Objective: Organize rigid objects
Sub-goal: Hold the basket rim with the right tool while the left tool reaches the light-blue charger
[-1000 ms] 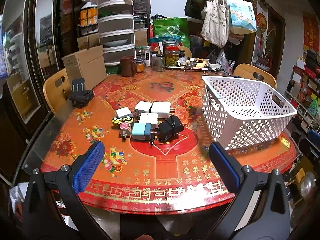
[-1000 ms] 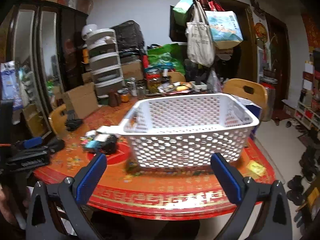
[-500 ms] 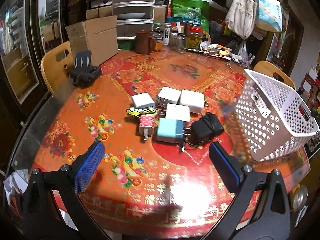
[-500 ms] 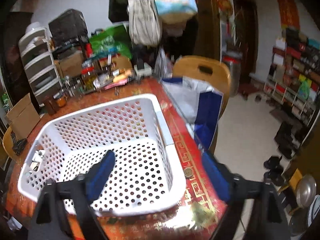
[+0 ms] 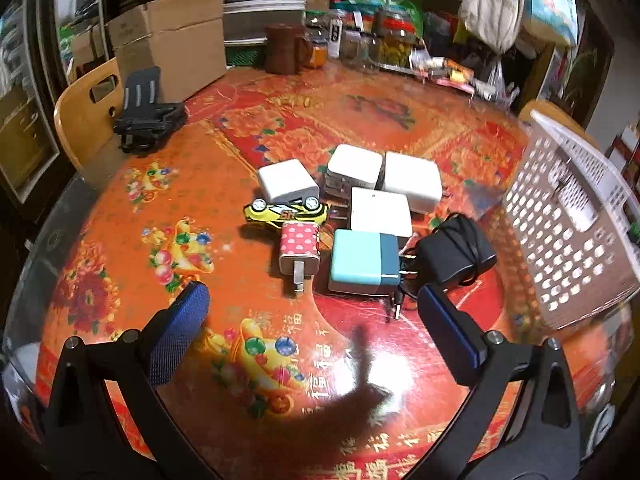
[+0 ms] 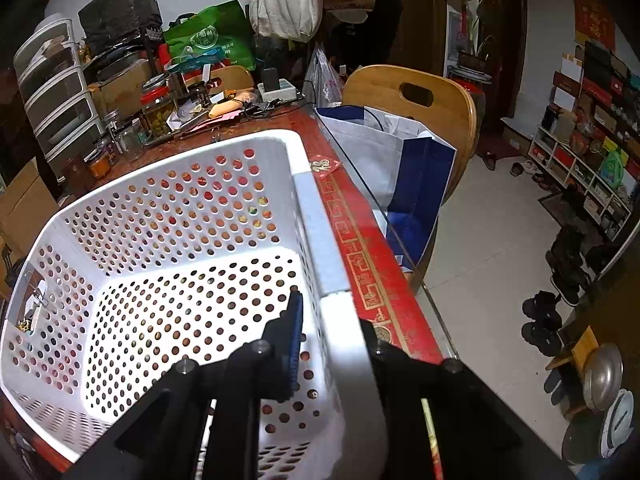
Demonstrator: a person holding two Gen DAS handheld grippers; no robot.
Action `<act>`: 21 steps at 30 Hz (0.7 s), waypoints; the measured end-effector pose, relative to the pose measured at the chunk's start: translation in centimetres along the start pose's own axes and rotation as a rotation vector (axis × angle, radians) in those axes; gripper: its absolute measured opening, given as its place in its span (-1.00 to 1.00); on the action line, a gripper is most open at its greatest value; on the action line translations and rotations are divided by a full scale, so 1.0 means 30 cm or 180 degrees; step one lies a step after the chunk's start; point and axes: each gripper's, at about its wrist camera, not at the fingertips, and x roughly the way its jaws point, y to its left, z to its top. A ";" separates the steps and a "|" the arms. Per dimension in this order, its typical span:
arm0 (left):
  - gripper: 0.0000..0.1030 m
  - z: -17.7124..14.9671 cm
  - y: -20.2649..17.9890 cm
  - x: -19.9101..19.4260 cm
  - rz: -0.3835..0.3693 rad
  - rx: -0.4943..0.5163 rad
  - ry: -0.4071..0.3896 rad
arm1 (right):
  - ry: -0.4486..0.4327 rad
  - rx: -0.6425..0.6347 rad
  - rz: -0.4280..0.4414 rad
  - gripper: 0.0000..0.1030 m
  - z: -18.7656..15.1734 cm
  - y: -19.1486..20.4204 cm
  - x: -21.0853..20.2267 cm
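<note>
In the left wrist view a cluster of chargers lies mid-table: three white blocks (image 5: 380, 208), a teal one (image 5: 364, 262), a pink dotted plug (image 5: 299, 249), a black adapter (image 5: 456, 250) and a yellow toy car (image 5: 286, 213). My left gripper (image 5: 312, 320) is open and empty just in front of them. The white perforated basket (image 5: 568, 232) stands to the right. In the right wrist view my right gripper (image 6: 332, 320) is shut on the basket's right rim (image 6: 320, 240), one finger inside and one outside. The basket holds nothing.
A black folded stand (image 5: 146, 120) lies at the table's far left by a wooden chair (image 5: 86, 116). A cardboard box (image 5: 176, 40), brown mug (image 5: 284, 48) and jars crowd the far edge. A blue-and-white bag (image 6: 400, 172) rests on a chair beside the table's right edge.
My left gripper moved forward and down toward the chargers. My right gripper swung over the basket's right side and closed on its rim.
</note>
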 end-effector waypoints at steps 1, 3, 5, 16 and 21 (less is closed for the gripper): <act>1.00 0.002 -0.010 0.020 0.0025 0.0046 0.0035 | -0.0003 0.0005 0.0001 -0.73 0.002 -0.001 0.000; 1.00 0.005 -0.026 0.054 0.0056 0.0109 0.0083 | -0.0001 0.0010 -0.0005 -0.74 0.003 0.002 0.000; 0.98 0.012 -0.031 0.087 0.0074 0.0138 0.0128 | -0.0008 0.0017 -0.0009 -0.74 0.003 -0.001 -0.001; 0.40 0.011 -0.116 0.130 -0.0100 0.0287 0.0161 | -0.0025 0.0034 0.0020 -0.73 0.009 -0.009 -0.006; 0.20 0.028 -0.134 0.142 -0.0087 0.0340 0.0113 | -0.0023 0.0037 0.0022 -0.73 0.009 -0.009 -0.005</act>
